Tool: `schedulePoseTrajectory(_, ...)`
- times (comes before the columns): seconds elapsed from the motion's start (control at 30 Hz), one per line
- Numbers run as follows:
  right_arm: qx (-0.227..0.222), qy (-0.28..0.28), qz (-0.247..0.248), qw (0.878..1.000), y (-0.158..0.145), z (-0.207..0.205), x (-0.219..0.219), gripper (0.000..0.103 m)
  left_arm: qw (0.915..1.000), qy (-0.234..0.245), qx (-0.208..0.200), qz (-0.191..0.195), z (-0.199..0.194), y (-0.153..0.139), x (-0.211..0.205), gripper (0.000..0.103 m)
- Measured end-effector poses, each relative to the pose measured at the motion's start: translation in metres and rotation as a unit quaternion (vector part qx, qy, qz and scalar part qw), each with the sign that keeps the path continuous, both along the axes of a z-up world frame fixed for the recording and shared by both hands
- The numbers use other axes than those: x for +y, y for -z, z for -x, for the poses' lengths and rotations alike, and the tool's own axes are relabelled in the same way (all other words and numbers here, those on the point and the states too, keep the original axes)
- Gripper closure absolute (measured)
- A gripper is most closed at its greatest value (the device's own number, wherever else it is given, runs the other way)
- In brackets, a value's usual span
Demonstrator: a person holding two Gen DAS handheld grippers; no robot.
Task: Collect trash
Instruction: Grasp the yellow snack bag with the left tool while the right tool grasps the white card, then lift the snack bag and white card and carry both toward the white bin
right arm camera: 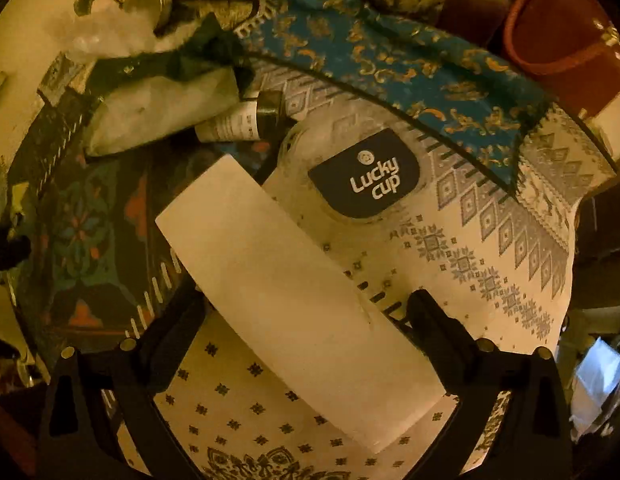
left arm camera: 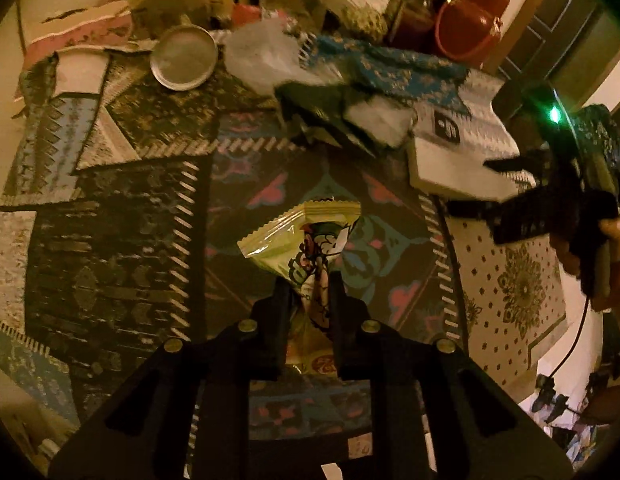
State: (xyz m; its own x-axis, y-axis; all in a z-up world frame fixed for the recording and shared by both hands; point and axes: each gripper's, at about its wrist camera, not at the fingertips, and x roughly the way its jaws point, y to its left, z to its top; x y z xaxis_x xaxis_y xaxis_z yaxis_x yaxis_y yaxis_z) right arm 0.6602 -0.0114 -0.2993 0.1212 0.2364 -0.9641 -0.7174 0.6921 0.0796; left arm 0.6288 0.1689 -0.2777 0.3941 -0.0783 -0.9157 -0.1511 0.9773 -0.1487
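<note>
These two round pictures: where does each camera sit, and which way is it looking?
Left wrist: sits on the left tongs, looking steeply down at patterned cloths; the tongs pinch a snack wrapper; a hand holds the right tongs.
Right wrist: sits on the right tongs, looking down; open fingers straddle a white slab.
Shared: slab, Lucky cup lid, red container.

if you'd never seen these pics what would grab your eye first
Probably the yellow-green snack wrapper, pinched in the left gripper and held above the patterned cloths. Next the long white block lying diagonally between the open fingers of the right gripper, with the clear "Lucky cup" lid just beyond it. The red container glows at the far edge of the clutter.
</note>
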Motion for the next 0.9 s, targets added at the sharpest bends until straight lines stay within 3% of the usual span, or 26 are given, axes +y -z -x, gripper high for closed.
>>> schedulePoseTrajectory(0.07, -0.001, 0.007, -0.006, 1.0, -0.003, 0.008, 0.0, 0.008, 1.0, -0.006, -0.006, 0.0, 0.0, -0.005, 0.003, 0.086)
schedulePoseTrajectory(0.23, -0.005, 0.02, -0.029, 0.999, -0.016, 0.044, -0.001, 0.048, 0.9997, -0.02, -0.012, 0.007, 0.0, -0.012, 0.009, 0.086)
schedulePoseTrajectory(0.4, 0.008, 0.037, -0.055, 0.998, -0.017, 0.089, -0.003, 0.053, 0.9993, -0.027, -0.022, 0.012, 0.001, -0.021, 0.006, 0.086)
schedulePoseTrajectory(0.57, -0.003, 0.089, -0.076, 0.993, -0.032, 0.113, -0.015, 0.054, 0.9983, -0.03, -0.044, 0.022, 0.007, -0.042, -0.007, 0.086)
schedulePoseTrajectory(0.7, -0.022, 0.146, -0.116, 0.982, -0.067, 0.124, -0.049, 0.054, 0.9969, -0.029, -0.069, 0.026, 0.016, -0.064, -0.023, 0.086)
schedulePoseTrajectory(0.9, -0.093, 0.203, -0.168, 0.96, -0.129, 0.139, -0.091, 0.054, 0.991, -0.036, -0.126, 0.028, 0.045, -0.111, -0.054, 0.086)
